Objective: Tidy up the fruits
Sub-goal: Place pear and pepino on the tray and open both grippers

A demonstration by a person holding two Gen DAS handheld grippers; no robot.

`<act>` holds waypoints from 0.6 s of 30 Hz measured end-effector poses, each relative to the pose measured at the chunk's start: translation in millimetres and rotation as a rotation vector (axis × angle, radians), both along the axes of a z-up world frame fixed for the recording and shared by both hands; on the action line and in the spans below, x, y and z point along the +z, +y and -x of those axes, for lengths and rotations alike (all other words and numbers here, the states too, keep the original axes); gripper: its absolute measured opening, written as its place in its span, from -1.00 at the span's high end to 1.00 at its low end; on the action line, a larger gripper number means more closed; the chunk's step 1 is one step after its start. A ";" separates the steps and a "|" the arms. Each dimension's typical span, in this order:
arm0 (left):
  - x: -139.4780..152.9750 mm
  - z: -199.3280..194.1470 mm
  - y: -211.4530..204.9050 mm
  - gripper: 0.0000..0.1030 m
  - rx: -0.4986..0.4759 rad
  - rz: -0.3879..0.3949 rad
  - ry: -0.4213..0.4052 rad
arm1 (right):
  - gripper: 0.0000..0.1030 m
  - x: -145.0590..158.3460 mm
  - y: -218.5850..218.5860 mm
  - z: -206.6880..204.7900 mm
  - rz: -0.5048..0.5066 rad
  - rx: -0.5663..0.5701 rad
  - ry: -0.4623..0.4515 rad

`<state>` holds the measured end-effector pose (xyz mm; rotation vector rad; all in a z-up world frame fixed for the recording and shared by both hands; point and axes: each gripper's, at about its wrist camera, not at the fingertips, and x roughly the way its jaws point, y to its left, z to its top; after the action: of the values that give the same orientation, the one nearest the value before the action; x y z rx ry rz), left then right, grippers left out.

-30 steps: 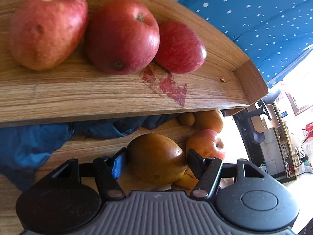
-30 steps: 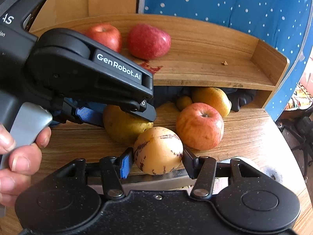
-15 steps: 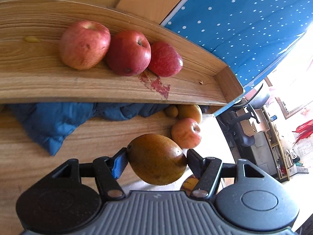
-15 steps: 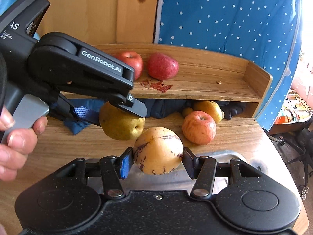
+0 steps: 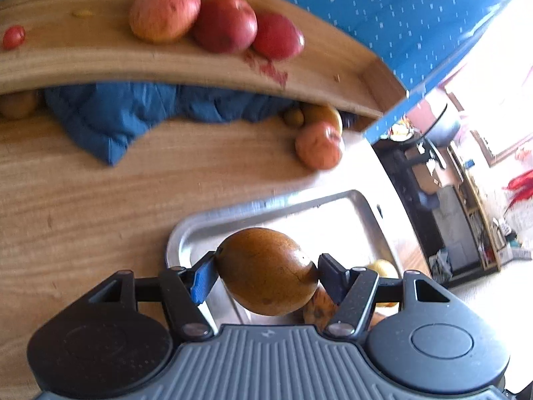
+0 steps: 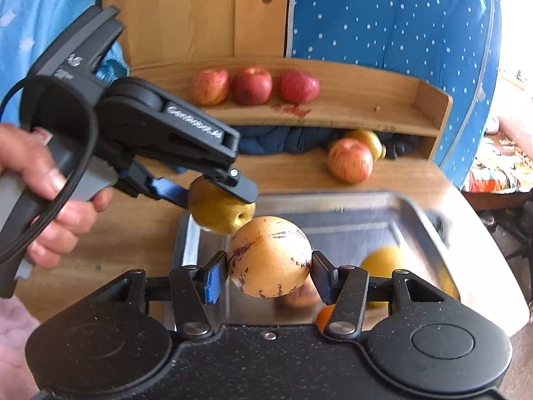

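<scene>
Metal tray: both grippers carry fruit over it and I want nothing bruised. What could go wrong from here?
1. The brown pear in the left gripper hangs close beside the striped yellow fruit in the right gripper; they could knock together.
2. The metal tray already holds fruit, so a released piece might land on or roll into them.

Home: wooden desk (image 6: 140,233) with shelf (image 6: 349,113), polka-dot fabric (image 6: 383,16) (cluttered room behind).
</scene>
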<state>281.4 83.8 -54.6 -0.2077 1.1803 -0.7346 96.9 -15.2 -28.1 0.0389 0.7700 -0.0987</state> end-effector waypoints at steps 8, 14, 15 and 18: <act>-8.3 22.3 -5.4 -0.34 -0.067 -0.045 -0.027 | -0.07 -16.9 0.2 19.7 -0.039 -0.033 0.064; -15.7 30.6 -9.4 -0.34 -0.100 -0.072 -0.014 | -0.07 -30.3 0.5 14.5 -0.027 -0.027 0.088; -15.7 32.0 -9.7 -0.34 -0.104 -0.075 -0.016 | -0.07 -32.2 0.7 13.2 -0.025 -0.024 0.091; -15.8 35.2 -10.4 -0.34 -0.112 -0.084 -0.024 | -0.07 -37.1 2.2 10.7 -0.020 -0.011 0.102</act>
<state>246.2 73.5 -70.5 -0.0633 1.2047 -0.7819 86.2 -13.0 -65.1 0.0575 0.8727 -0.1036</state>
